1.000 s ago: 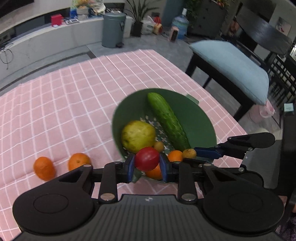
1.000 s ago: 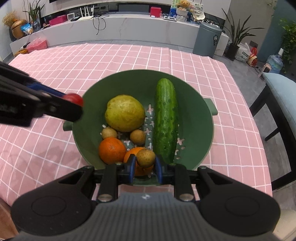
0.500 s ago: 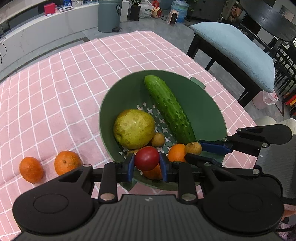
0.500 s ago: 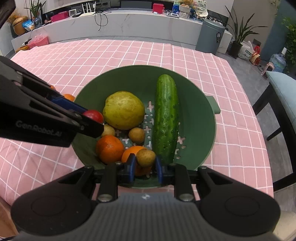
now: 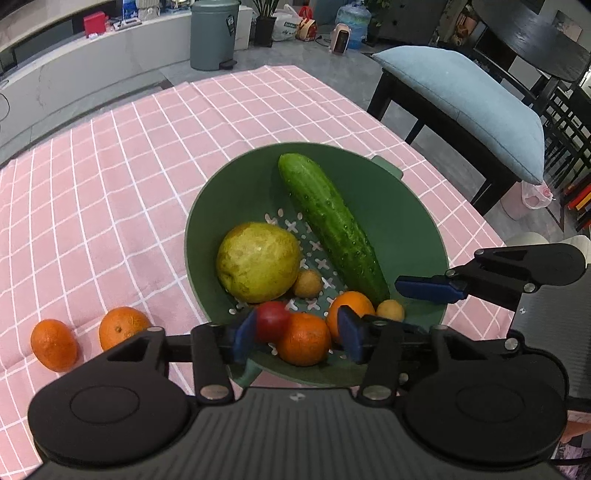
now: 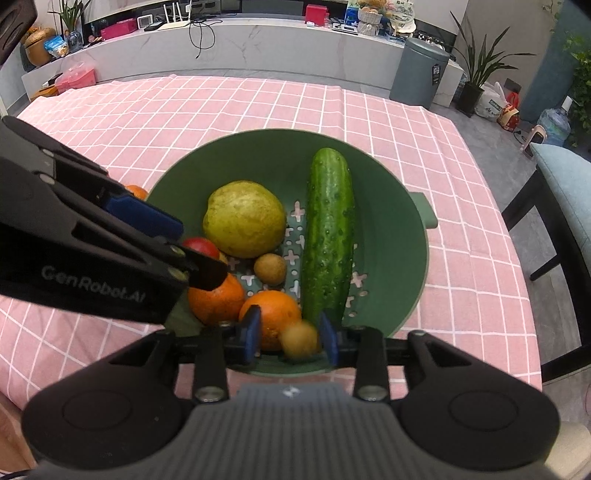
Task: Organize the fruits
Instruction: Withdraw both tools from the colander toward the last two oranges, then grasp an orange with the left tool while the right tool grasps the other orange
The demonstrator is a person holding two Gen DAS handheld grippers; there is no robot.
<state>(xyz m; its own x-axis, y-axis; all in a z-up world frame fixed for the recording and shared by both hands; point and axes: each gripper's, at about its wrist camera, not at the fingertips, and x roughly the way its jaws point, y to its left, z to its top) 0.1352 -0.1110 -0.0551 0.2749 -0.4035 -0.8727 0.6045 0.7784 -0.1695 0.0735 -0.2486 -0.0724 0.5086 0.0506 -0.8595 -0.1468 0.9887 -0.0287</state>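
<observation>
A green strainer bowl [image 5: 406, 229] on the pink checked cloth holds a cucumber [image 5: 332, 225], a large yellow-green fruit [image 5: 258, 262], two oranges [image 5: 304, 341] and a small brown fruit [image 5: 307, 283]. My left gripper [image 5: 297, 332] hangs over the bowl's near rim with its jaws opening. A blurred red tomato [image 5: 272, 320] lies against the left pad, clear of the right one. My right gripper [image 6: 290, 334] is over the bowl [image 6: 388, 221] as well, jaws opening. Between them a blurred small brown fruit [image 6: 299, 339] sits loose near the right pad.
Two more oranges [image 5: 54, 344] [image 5: 122, 330] lie on the cloth left of the bowl. A dark chair with a blue cushion [image 5: 461, 96] stands past the table's right edge. A grey bin [image 5: 212, 35] is on the floor behind.
Both grippers' jaws have parted. The tomato and the small brown fruit, pinched before, now sit loose and blurred between the pads. The left gripper came closer over the bowl.
</observation>
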